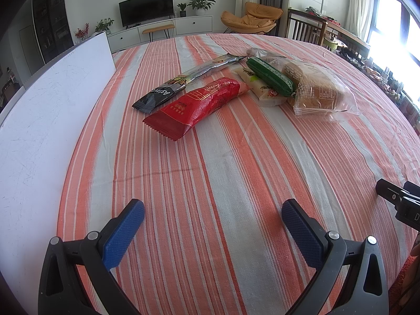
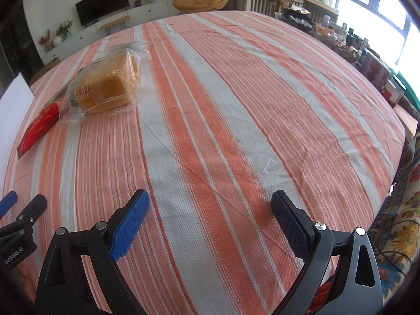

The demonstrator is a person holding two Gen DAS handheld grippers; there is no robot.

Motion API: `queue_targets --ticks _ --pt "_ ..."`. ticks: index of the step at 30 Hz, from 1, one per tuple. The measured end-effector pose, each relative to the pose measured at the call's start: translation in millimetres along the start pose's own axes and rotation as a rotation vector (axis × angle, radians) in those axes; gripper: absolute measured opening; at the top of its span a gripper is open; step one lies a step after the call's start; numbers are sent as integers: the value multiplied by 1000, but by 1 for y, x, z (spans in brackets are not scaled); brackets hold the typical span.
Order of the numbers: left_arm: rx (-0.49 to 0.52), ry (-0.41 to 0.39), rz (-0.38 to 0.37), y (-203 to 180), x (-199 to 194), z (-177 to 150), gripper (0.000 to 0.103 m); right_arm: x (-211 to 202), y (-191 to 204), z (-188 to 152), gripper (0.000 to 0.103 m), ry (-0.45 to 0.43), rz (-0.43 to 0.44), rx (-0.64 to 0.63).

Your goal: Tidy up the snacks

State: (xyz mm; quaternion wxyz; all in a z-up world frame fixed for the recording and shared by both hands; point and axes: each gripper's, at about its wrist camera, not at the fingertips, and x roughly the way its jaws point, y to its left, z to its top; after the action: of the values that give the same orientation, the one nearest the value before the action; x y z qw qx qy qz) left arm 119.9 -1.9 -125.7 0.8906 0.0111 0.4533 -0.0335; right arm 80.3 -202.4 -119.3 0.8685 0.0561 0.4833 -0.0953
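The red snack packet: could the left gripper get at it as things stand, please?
Probably yes: the left gripper is open, and only bare striped tablecloth lies between it and the red snack packet.

Black tongs (image 1: 212, 225), textured blue pads (image 1: 123, 232)

Home living room (television (image 1: 146, 8), armchair (image 1: 250, 18)).

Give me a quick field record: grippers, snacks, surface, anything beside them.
left gripper: open, empty, above the cloth, short of the snacks
right gripper: open, empty
snacks: red packet, black and silver packet, green packet, pale packet, bagged bread, clustered together
surface: striped tablecloth
beside: white board along the cloth's left edge
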Motion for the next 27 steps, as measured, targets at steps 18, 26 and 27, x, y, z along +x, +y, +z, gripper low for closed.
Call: queue_targets --ticks 18,26,27 --pt "74 -32 -1 -12 -25 45 97 0 0 0 96 0 0 0" --pt "280 70 63 -29 41 111 70 0 0 0 96 -2 2 -2" --pt "284 80 40 -30 45 113 64 0 0 0 96 -2 3 -3"
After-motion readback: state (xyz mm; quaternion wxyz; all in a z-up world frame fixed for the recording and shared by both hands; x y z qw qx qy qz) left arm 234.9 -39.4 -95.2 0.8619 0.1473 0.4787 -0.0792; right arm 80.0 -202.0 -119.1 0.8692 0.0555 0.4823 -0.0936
